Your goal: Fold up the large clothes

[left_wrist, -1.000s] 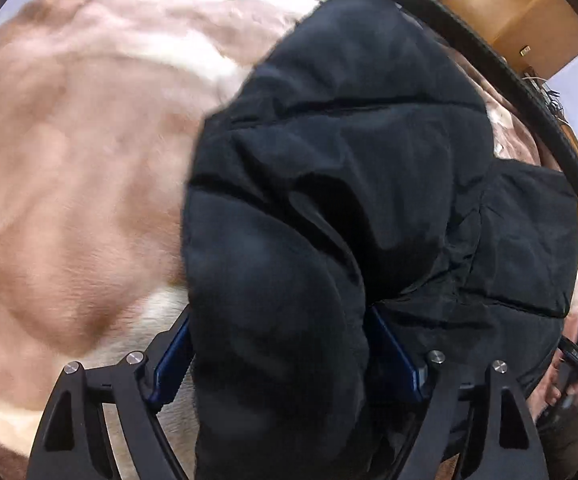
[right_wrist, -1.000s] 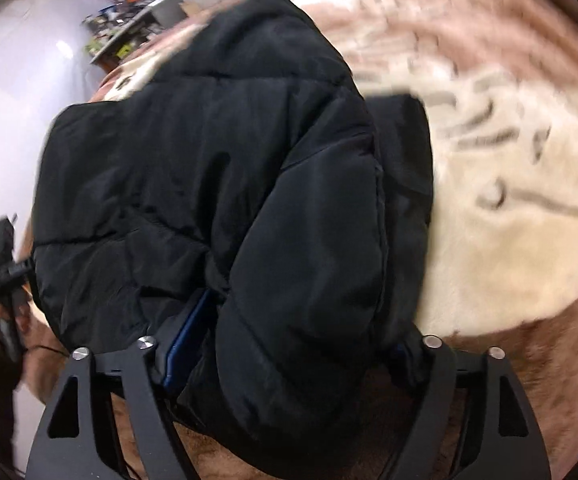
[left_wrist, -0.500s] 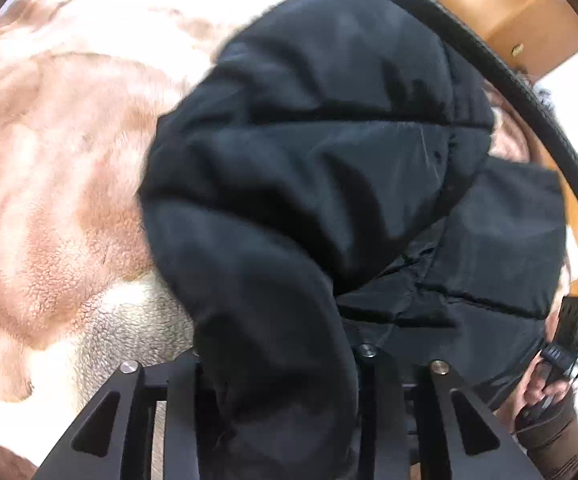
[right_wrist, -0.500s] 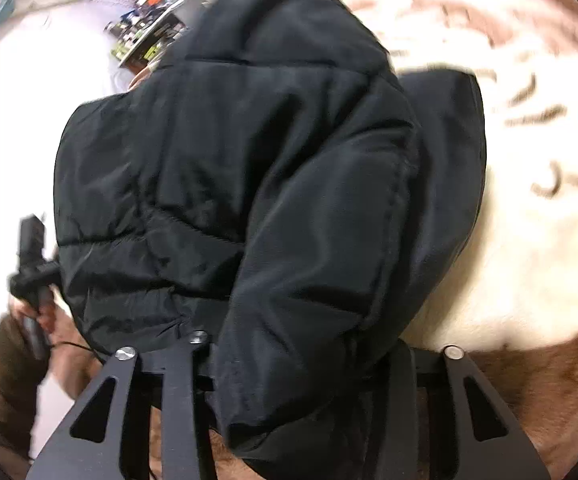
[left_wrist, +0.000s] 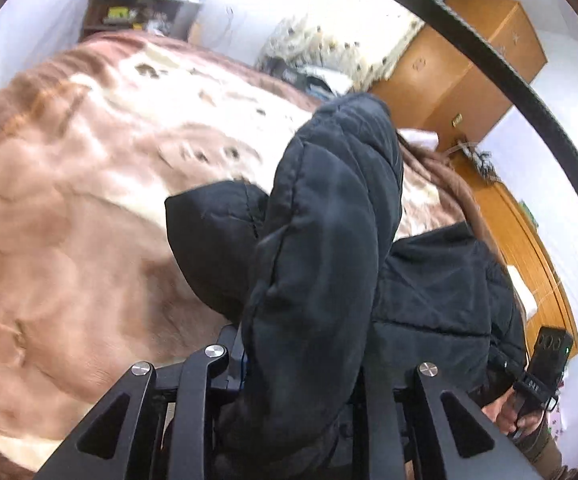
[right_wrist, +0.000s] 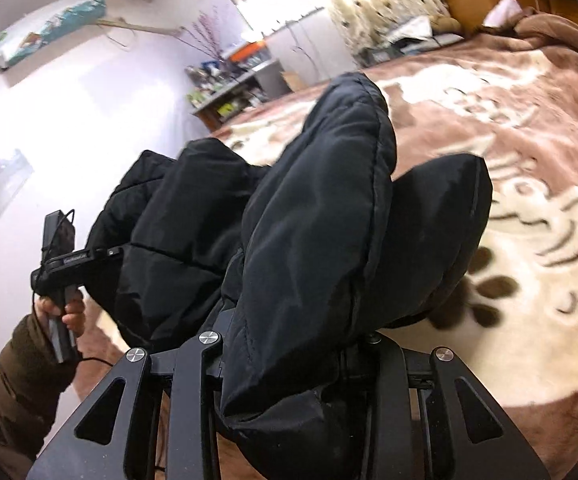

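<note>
Black jacket (left_wrist: pixel 329 248) lifted off the blanket (left_wrist: pixel 69 220) — both grippers clamped.

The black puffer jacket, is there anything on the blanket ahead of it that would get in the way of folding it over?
Nothing visible does. Both grippers, left gripper and right gripper, are shut on the black puffer jacket, and the brown and cream blanket beyond it lies bare.

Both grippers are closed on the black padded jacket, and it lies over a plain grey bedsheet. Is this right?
Not quite. The left gripper and right gripper have just been closing and do clamp the black padded jacket, but under it is a brown and cream patterned blanket, not a plain grey bedsheet. The right wrist view shows it best.
</note>
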The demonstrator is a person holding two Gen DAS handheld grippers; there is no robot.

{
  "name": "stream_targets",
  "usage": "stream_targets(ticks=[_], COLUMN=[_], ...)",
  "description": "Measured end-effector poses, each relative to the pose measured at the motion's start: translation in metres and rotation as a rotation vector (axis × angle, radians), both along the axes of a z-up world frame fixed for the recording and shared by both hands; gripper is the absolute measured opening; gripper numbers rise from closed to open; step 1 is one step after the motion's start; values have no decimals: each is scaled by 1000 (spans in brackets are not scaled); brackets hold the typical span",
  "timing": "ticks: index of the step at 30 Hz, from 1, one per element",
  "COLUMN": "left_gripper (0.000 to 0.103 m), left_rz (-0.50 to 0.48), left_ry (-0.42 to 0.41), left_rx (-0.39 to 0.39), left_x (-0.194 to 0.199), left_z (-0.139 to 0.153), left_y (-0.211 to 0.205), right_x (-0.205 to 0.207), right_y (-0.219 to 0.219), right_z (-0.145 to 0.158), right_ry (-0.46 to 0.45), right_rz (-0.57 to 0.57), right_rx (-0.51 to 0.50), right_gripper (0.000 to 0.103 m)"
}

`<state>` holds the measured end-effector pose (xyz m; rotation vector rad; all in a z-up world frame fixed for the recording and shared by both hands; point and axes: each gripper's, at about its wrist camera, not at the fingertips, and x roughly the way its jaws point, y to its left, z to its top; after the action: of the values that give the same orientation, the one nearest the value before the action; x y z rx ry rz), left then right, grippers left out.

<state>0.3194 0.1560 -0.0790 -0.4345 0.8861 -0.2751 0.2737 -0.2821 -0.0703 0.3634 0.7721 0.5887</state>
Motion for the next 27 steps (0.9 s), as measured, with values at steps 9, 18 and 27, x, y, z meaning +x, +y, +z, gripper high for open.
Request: stream_targets(ticks=[9,18,27], left_gripper=[24,28,44], left_rz=[120,202,198], left_ry=[4,115,183], left_rx=[43,28,70], left_x=[-36,-40,-39], left_z=[-11,-57,-82], left_y=[66,98,107], right_x=[18,11,0], right_y=[62,45,37], right_z=[-25,-58,-82], right_ry=[-45,77,163], right_rz=[107,34,-19], right_rx=[-58,-111,-105], right_gripper=[33,35,49])
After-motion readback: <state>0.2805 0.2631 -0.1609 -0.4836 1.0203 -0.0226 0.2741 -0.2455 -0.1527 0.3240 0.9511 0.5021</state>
